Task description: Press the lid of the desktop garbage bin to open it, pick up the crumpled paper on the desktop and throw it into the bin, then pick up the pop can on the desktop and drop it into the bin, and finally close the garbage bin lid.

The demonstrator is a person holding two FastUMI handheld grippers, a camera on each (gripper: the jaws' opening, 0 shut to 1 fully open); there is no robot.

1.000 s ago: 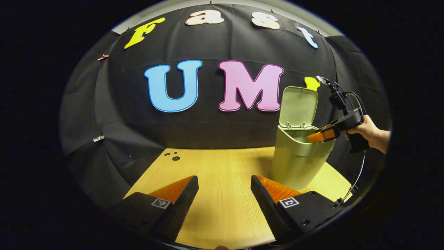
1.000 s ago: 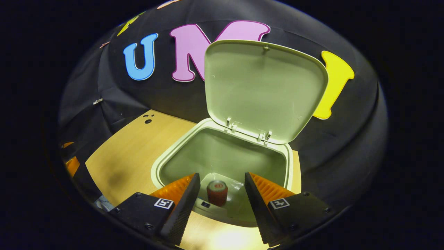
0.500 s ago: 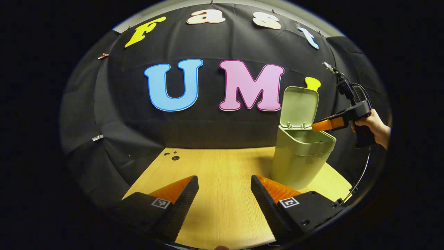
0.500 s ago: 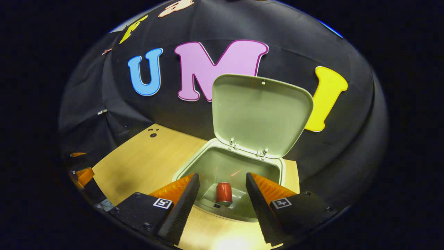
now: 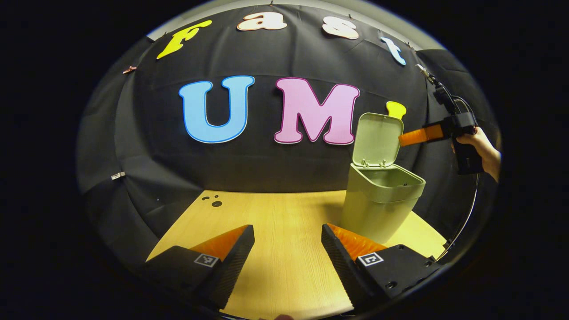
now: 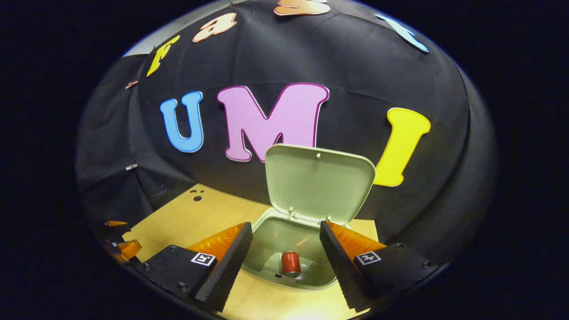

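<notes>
red can (image 6: 291, 262) upright in green bin (image 6: 306, 279), lid (image 6: 319, 183) raised, right gripper (image 6: 286, 260) spread empty above, left gripper (image 5: 288, 251) spread empty over table (image 5: 284, 213)

Both grippers (image 5: 288, 240) (image 6: 286, 240) seemingly agape, empty

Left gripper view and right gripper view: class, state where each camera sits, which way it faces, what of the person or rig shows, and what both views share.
Left gripper view: low over the table, facing the wall; own open claw at bottom, bin ahead to the right, right claw and hand beside the lid.
Right gripper view: above the bin, looking down into it at the can; own open claw at bottom.
Shared: bin, raised lid, table.
</notes>
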